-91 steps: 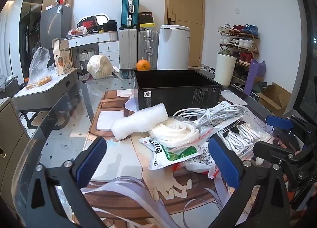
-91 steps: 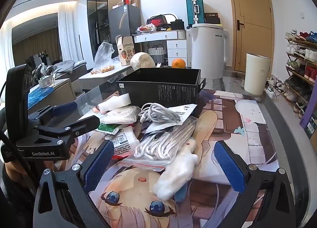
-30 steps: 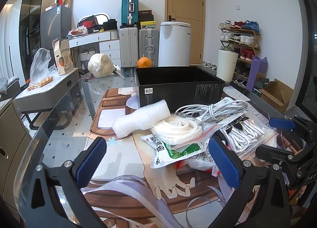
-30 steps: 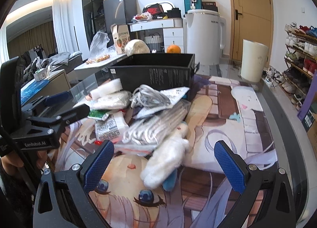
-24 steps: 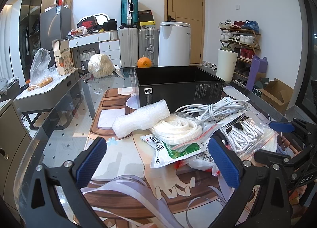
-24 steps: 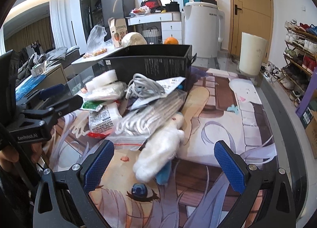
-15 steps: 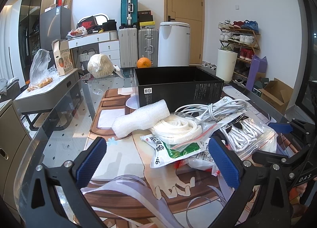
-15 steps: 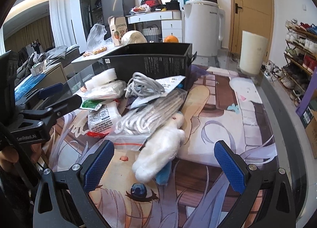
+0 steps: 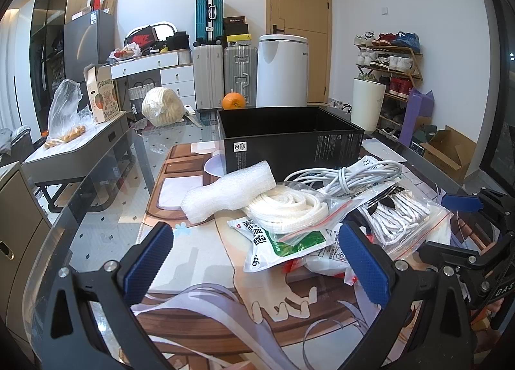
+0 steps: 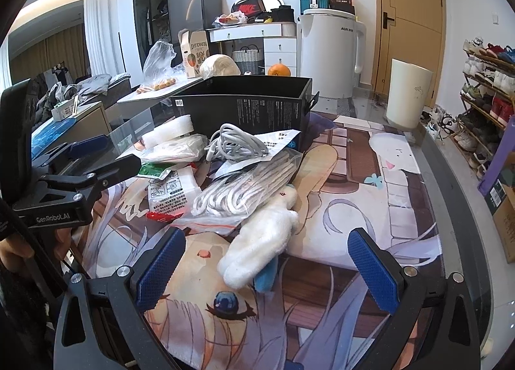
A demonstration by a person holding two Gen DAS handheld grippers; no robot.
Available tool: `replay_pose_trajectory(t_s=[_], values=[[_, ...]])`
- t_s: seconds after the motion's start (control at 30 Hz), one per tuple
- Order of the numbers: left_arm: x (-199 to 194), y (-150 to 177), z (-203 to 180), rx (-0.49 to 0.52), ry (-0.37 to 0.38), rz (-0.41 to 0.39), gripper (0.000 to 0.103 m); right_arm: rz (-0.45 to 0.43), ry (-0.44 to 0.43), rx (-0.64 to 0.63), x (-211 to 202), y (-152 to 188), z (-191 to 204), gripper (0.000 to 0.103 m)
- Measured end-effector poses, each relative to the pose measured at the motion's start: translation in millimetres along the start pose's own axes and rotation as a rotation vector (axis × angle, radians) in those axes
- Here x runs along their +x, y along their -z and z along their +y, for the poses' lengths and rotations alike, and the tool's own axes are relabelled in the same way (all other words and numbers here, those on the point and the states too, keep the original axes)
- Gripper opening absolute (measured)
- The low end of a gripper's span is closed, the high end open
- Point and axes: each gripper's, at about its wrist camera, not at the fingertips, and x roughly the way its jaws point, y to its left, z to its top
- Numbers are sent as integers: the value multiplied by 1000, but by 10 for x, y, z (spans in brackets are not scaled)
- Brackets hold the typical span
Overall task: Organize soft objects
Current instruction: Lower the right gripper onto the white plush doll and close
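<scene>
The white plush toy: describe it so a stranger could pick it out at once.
Start at the open black box on the table, then follow the heap of soft items toward the right gripper. The white plush toy lies at the heap's near end, the only fuzzy, unbagged piece, with a blue part underneath.

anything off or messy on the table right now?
Yes: the soft items sit in a loose, overlapping heap in front of the empty black box. The white cable bundle lies on top of bagged laces, and the white plush pokes out underneath.
</scene>
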Motion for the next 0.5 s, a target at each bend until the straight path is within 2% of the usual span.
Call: replay_pose_trajectory(t_s=[0.27,0.5], values=[[2,8,13,0,-1,1,103,-1,12,10,-74,59,-75,102],[10,13,15,5,-3,1,103,46,68,52,40,49,-182,102]])
